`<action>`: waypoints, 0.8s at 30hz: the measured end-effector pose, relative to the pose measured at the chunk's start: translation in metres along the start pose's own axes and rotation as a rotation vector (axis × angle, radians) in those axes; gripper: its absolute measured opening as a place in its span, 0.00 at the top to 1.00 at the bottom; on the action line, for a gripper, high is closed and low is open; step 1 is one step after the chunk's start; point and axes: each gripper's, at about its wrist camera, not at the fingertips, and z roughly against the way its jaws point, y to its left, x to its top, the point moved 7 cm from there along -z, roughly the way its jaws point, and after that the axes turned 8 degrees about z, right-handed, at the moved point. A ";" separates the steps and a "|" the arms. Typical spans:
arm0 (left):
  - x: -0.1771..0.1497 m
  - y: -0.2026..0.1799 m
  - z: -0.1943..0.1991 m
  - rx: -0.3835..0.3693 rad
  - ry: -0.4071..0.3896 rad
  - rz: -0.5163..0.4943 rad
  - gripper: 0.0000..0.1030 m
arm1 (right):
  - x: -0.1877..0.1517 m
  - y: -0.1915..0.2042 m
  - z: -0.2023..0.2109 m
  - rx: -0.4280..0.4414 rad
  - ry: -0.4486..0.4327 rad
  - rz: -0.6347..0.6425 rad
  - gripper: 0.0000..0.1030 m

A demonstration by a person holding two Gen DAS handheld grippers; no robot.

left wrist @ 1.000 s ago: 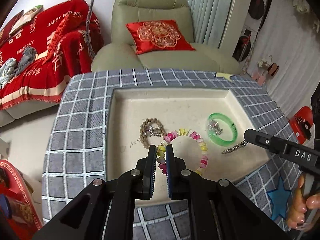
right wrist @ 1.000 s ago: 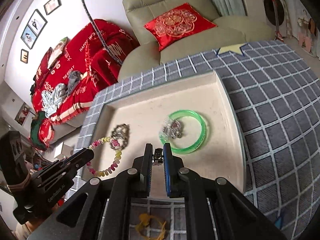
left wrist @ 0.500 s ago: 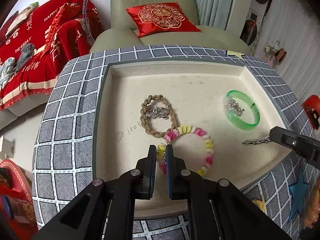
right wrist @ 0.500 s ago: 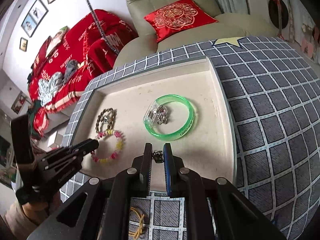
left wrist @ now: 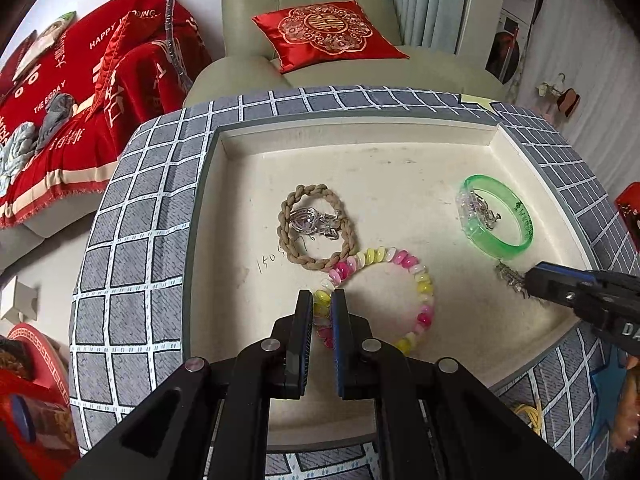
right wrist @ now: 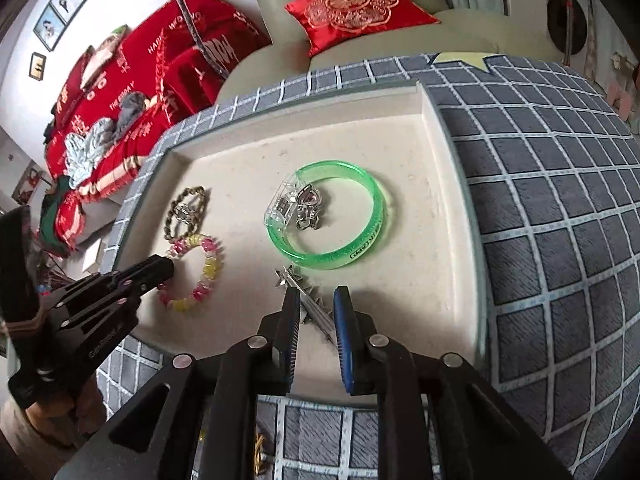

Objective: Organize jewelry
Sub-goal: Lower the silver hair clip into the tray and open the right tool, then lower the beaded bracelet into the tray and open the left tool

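Observation:
My left gripper is shut on a pink, yellow and white bead bracelet whose loop rests on the floor of the beige tray. The loop touches a brown braided bracelet that has a silver pendant inside it. My right gripper is low over the tray's near right part and its jaws are opening. A silver star-tipped clip lies between them on the tray floor, with the pads off it. Just beyond it lies a green bangle around a clear box of silver charms.
The tray sits sunk into a grey checked cushion top. A yellow hair tie lies on the cloth near the front edge. Behind stand a green armchair with a red cushion and a red-covered sofa.
Both grippers have come lower over the tray. The right jaws have parted and the silver clip, earlier pinched between them, now lies on the tray floor. The left still grips the beads.

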 end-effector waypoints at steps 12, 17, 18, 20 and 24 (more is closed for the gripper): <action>0.001 0.000 0.001 -0.001 -0.008 0.008 0.75 | 0.000 0.014 0.018 -0.024 -0.026 0.051 0.79; 0.001 0.003 0.005 -0.001 -0.020 0.024 0.75 | 0.001 0.018 0.033 0.000 -0.062 0.026 0.56; 0.001 0.003 0.006 0.000 -0.021 0.026 0.75 | 0.000 0.019 0.036 0.002 -0.067 0.027 0.56; 0.001 0.003 0.007 -0.011 -0.019 0.029 0.75 | -0.002 0.021 0.041 0.006 -0.074 0.025 0.56; 0.002 0.003 0.010 -0.011 -0.028 0.029 0.75 | -0.004 0.023 0.047 0.013 -0.091 0.001 0.55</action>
